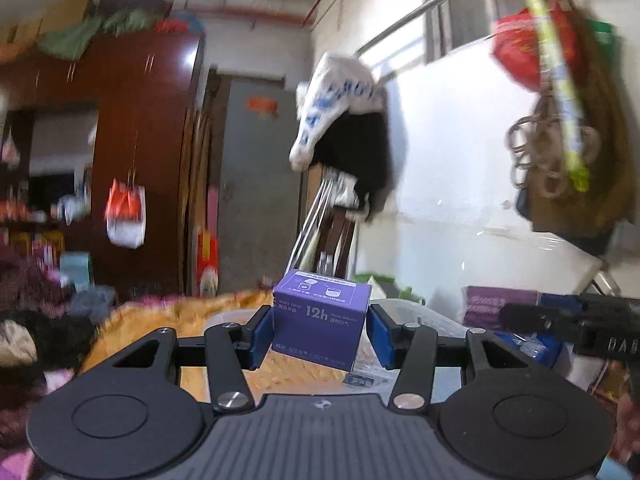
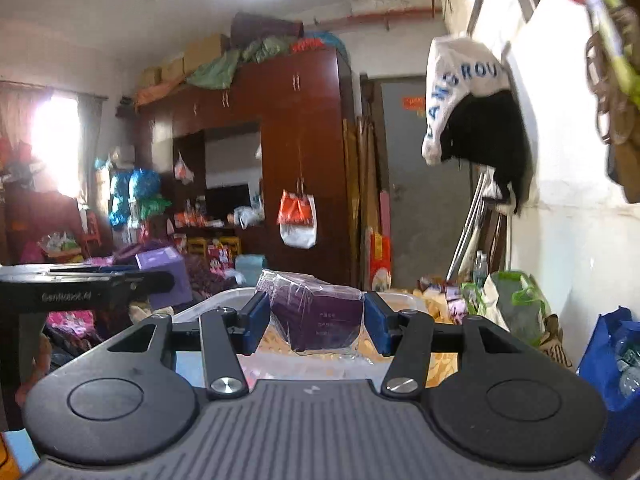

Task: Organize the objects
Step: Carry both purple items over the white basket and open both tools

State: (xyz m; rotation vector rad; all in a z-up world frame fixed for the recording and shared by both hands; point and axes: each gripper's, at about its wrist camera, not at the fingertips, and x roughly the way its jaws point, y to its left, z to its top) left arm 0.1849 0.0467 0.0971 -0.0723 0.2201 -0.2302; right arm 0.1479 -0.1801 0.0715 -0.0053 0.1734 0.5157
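My left gripper (image 1: 320, 330) is shut on a purple toothpaste box (image 1: 322, 316) printed "12h", held in the air with its blue pads against both sides. My right gripper (image 2: 316, 322) is shut on a dark purple box wrapped in clear plastic (image 2: 320, 312), also lifted. Below both lies a clear plastic bin (image 2: 224, 300) on an orange patterned bedspread (image 1: 160, 316). The right gripper shows at the right edge of the left wrist view (image 1: 580, 320) with its purple box (image 1: 500, 304). The left gripper appears at the left of the right wrist view (image 2: 120, 284) with its box (image 2: 164, 276).
A dark red wardrobe (image 2: 304, 152) and a grey door (image 2: 420, 184) stand ahead. Clothes hang on the white wall (image 2: 480, 120). Bags (image 2: 516, 304) and a blue sack (image 2: 612, 364) sit at the right. A plastic bag (image 2: 298, 220) hangs from the wardrobe.
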